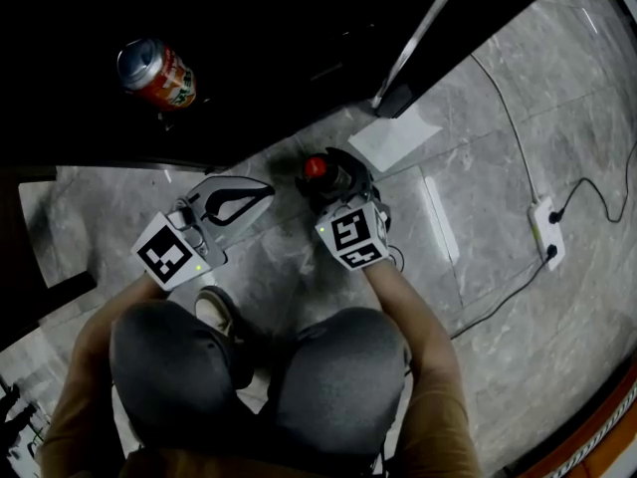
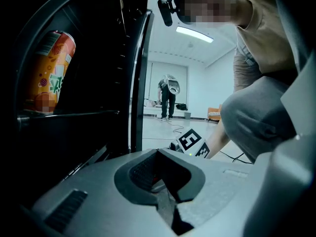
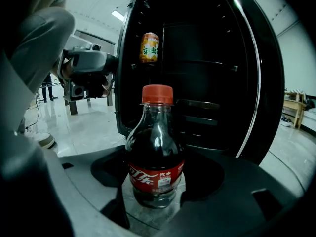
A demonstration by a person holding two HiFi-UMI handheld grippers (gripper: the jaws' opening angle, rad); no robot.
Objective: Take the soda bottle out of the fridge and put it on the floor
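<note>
While a person crouches before the open fridge (image 1: pixel 299 58), the soda bottle (image 3: pixel 155 154) stands upright on the grey tiled floor (image 1: pixel 478 177), outside the cabinet.

The right gripper (image 1: pixel 336 181) has its jaws spread to the bottle's width and set against its dark sides, with the red cap showing above them. The left gripper (image 1: pixel 242 203), just beside it, holds nothing, and its jaws meet at the tips. An orange can (image 1: pixel 157 73) sits on a fridge shelf.
</note>
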